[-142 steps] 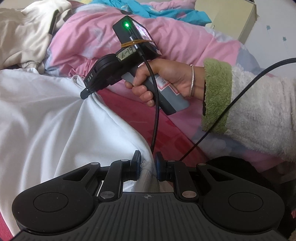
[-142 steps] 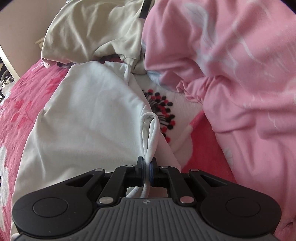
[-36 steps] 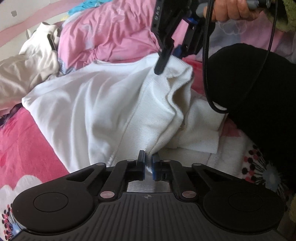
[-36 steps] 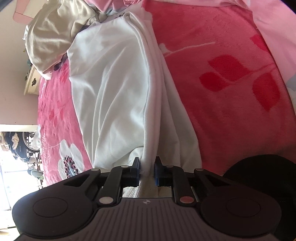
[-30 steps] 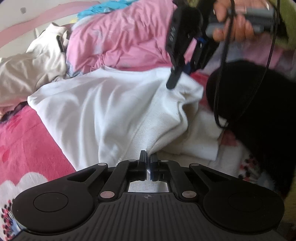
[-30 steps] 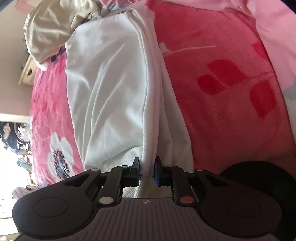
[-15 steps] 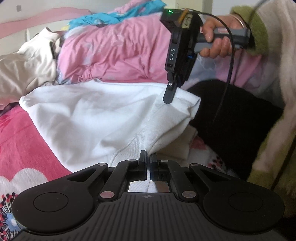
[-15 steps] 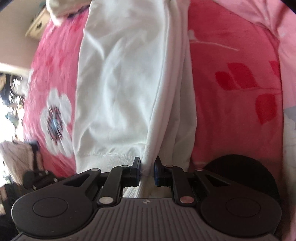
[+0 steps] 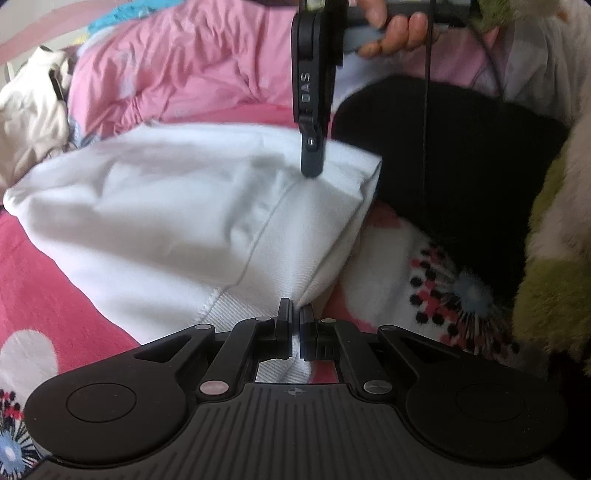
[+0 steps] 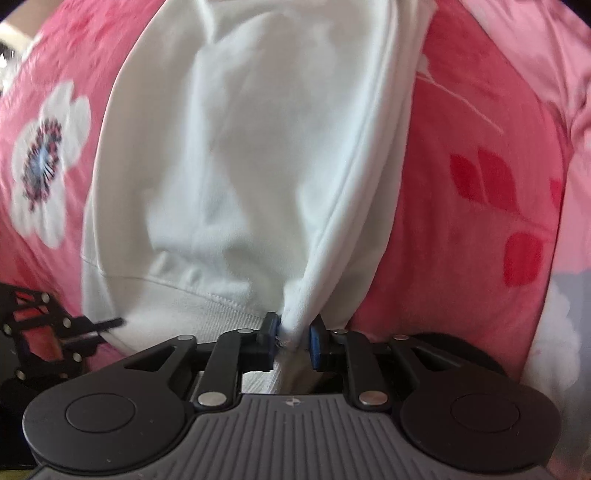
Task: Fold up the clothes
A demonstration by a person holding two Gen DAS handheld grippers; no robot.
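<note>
A white sweatshirt (image 9: 155, 206) lies across the pink flowered bedspread (image 9: 44, 266). My left gripper (image 9: 295, 325) is shut on its ribbed hem at the near corner. In the left wrist view my right gripper (image 9: 312, 166) points straight down from a hand (image 9: 391, 29) and pinches the garment's far right corner. Seen from the right wrist, the right gripper (image 10: 293, 332) is shut on a bunched fold of the white sweatshirt (image 10: 240, 147), near the hem band. The cloth hangs stretched between the two grips. Part of my left gripper (image 10: 110, 323) shows at the lower left.
A crumpled pink quilt (image 9: 184, 74) and a beige garment (image 9: 29, 110) lie behind the sweatshirt. A black-clad leg (image 9: 461, 166) and a fuzzy green sleeve (image 9: 546, 240) fill the right side. Bedspread with red leaves (image 10: 498, 184) lies to the right of the garment.
The right gripper has swung nearer and lower with its corner of cloth. The sweatshirt has been drawn flatter and wider over the bedspread. Both grips have held.
</note>
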